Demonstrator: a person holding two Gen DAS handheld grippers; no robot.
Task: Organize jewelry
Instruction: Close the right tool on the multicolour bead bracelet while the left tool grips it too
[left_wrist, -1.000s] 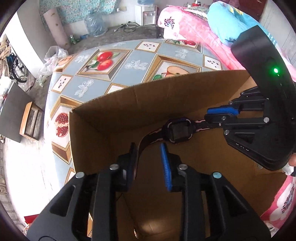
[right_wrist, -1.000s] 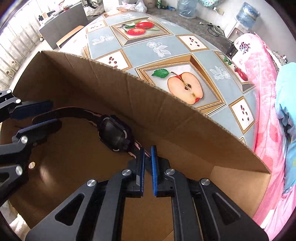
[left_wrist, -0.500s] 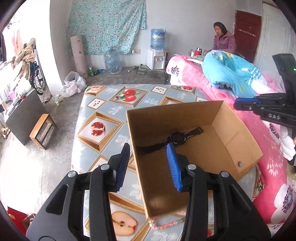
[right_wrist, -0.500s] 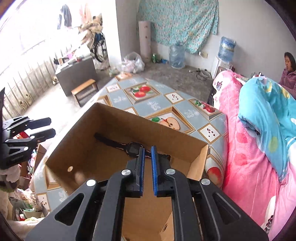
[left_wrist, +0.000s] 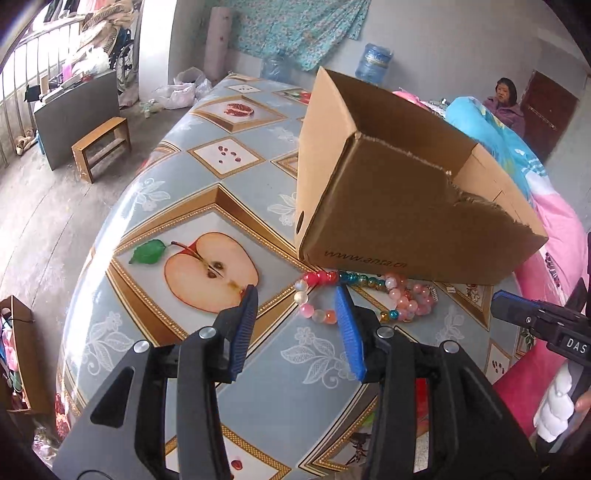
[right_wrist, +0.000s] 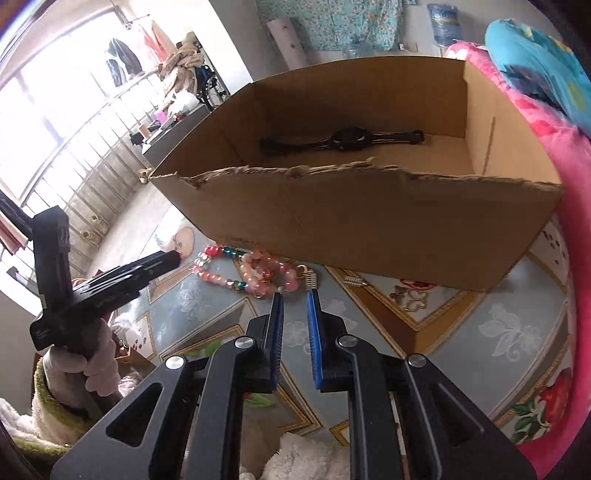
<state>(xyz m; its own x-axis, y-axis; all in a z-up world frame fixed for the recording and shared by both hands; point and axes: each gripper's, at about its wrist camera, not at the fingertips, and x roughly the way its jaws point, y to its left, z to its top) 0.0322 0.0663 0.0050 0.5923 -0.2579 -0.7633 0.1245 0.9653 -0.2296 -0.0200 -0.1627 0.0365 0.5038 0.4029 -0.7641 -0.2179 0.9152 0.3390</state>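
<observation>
A cardboard box (left_wrist: 406, 206) stands on the fruit-patterned table (left_wrist: 207, 184), and a black watch (right_wrist: 347, 139) lies flat inside it. Strings of coloured beads (left_wrist: 321, 291) lie on the cloth against the box's near wall, also in the right wrist view as beads (right_wrist: 236, 271). My left gripper (left_wrist: 295, 295) hovers open just in front of the beads, with nothing between its fingers. My right gripper (right_wrist: 294, 295) hangs near the pink beads and a small metal spring piece (right_wrist: 311, 279). Its jaws are opening, with a narrow empty gap between them.
A silver clasp (right_wrist: 352, 281) and a gold trinket (right_wrist: 410, 299) lie by the box's front. Pink bedding (left_wrist: 557, 229) borders the table on the right, with a seated person (left_wrist: 506, 103) beyond it. A wooden stool (left_wrist: 101, 147) stands on the floor to the left.
Both grippers have drawn back out of the box, leaving the watch inside, and now hang over the table by the beads. The left jaws have widened and the right jaws have parted slightly.
</observation>
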